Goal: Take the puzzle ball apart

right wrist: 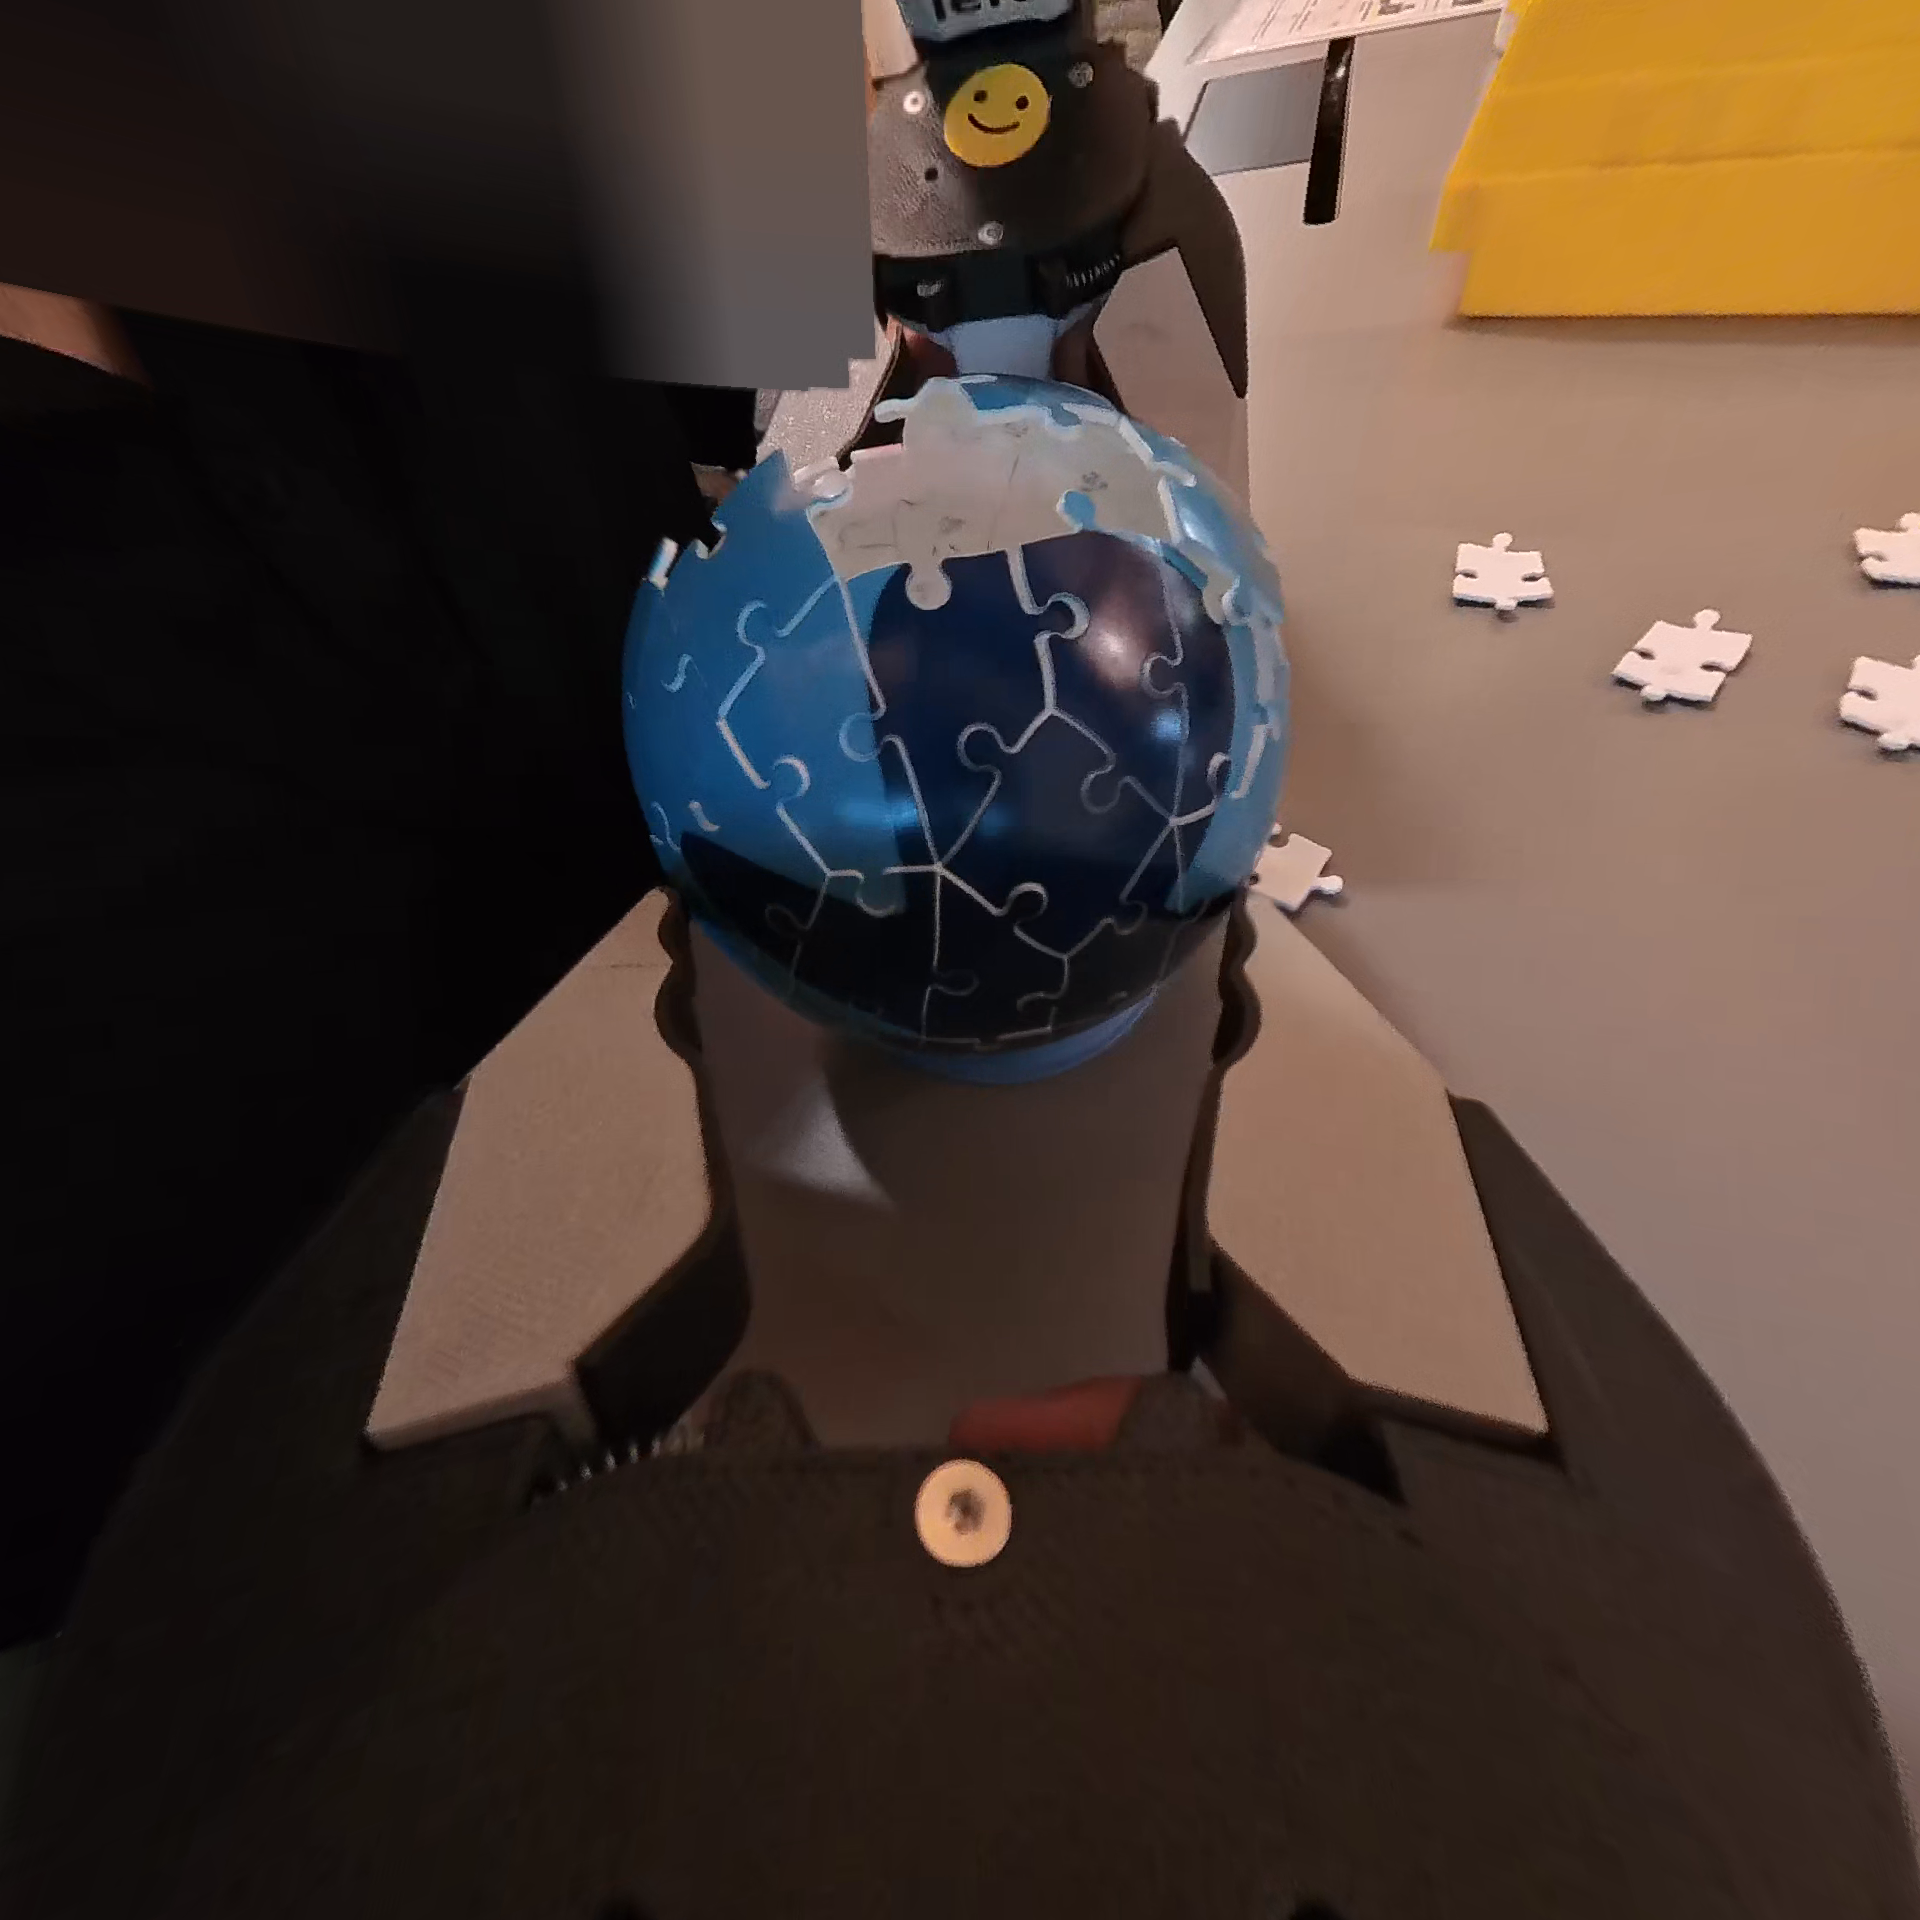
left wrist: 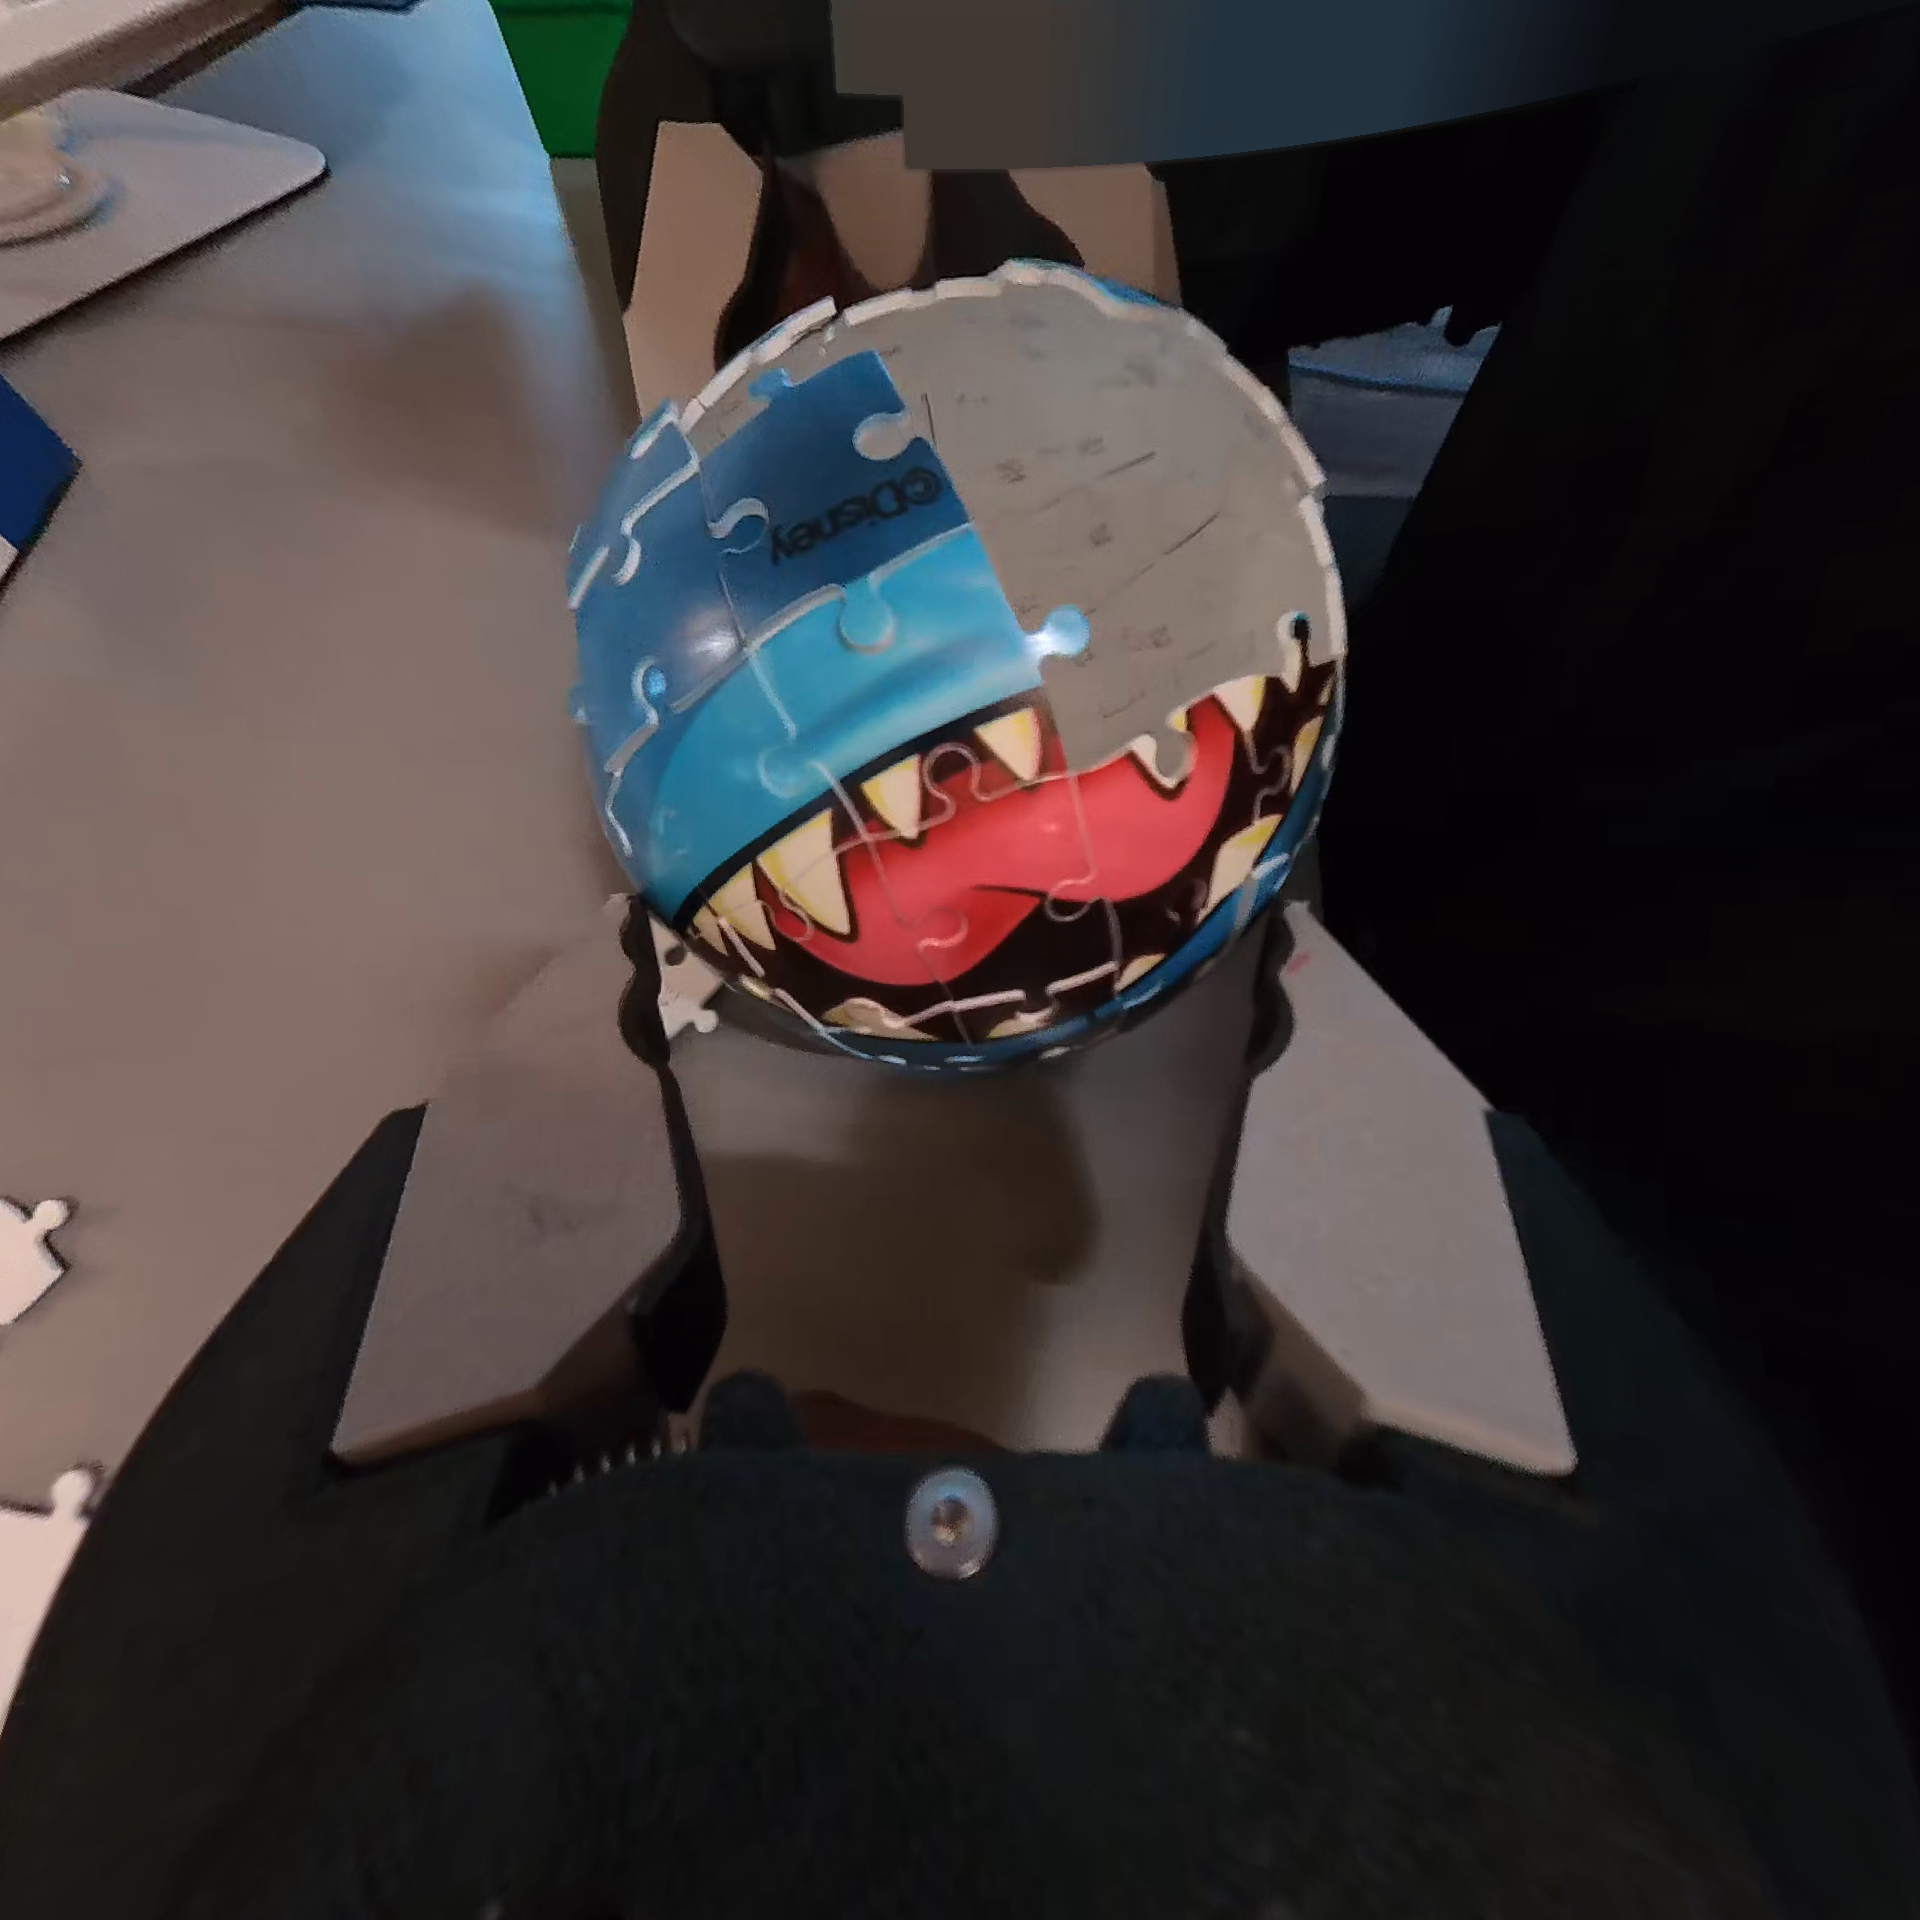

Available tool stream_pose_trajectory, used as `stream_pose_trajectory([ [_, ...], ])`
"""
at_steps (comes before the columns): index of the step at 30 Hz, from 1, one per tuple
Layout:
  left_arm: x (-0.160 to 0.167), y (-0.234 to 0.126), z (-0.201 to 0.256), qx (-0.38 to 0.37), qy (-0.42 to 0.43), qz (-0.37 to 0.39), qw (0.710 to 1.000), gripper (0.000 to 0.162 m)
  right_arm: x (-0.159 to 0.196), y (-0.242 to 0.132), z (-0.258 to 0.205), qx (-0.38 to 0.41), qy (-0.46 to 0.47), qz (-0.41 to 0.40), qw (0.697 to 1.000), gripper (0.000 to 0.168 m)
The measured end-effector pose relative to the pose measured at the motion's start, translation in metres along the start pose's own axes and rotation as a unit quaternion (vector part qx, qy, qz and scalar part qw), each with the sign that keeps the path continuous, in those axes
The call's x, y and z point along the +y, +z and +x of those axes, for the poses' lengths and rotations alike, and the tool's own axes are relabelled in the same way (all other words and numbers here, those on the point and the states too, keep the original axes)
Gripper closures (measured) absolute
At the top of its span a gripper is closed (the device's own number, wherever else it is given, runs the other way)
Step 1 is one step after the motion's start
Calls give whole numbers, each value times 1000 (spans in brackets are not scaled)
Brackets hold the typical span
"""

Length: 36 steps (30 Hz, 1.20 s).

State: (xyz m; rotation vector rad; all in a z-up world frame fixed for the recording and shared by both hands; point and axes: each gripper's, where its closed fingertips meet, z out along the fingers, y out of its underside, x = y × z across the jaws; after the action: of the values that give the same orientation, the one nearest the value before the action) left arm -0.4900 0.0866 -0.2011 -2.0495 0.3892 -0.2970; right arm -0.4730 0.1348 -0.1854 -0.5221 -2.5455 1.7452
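Note:
The puzzle ball is blue with a toothed red mouth. It has a gap at its upper right that shows the white inner faces of pieces. My left gripper is shut on its lower part, one finger on each side. In the right wrist view the ball shows its dark blue side, with the gap at the top. My right gripper is shut on it from the opposite side. The left gripper's black body, with a yellow smiley sticker, shows beyond the ball. The ball is held above the grey table.
Several loose white puzzle pieces lie face down on the table, at the right, beside the ball and at the left. A yellow box stands at the back right. A grey pad lies far left. Left tips to right tips: about 7 cm.

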Motion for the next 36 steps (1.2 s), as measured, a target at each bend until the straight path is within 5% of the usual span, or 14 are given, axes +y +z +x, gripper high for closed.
stream_pose_trajectory([
  [8,3,3,-3,-24,70,8,997,50,-6,-4,-2,47,-62,-12,997,72],
  [16,-4,-13,-3,3,28,47,998,52,-6,-35,15,99,-40,7,994,71],
  [20,-1,-33,-15,-13,10,52,999,54,17,-81,58,207,11,-14,978,99],
  [22,1,-41,-22,-21,2,53,998,56,38,-90,71,216,57,-42,974,98],
  [29,-3,-54,-45,-36,-28,60,997,61,85,-79,93,226,93,-129,961,107],
  [36,-19,-51,-58,-25,-8,39,999,65,85,-79,97,220,64,-137,964,154],
])
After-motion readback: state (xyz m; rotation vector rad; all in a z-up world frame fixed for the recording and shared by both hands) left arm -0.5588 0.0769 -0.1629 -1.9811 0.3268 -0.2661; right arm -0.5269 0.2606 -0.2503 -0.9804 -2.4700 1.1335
